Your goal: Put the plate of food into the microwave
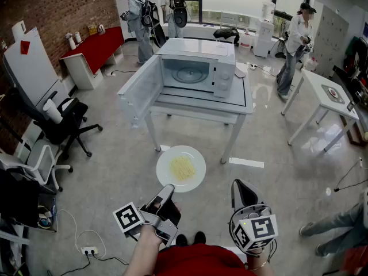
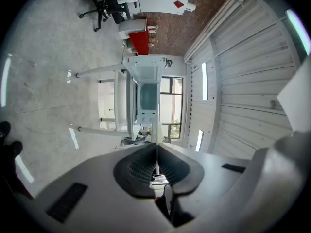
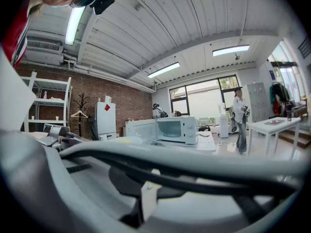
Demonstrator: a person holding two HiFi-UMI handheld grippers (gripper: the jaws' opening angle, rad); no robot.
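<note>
Plate (image 1: 167,171) of yellow food (image 1: 182,167), carried flat above the floor, in front of the microwave (image 1: 198,73) and well apart from it; the microwave's door (image 1: 141,91) stands swung open, its cavity facing the plate; the coming move therefore runs straight ahead from the claws towards that cavity. The plate is round, so no long axis governs the approach. Left gripper (image 1: 168,188): on the plate's side away from the microwave, jaws closed on the rim, which the left gripper view shows edge-on between the pads. Right gripper (image 1: 240,187): equally far from the microwave, beside the plate and clear of it; jaws apparently together on nothing.
</note>
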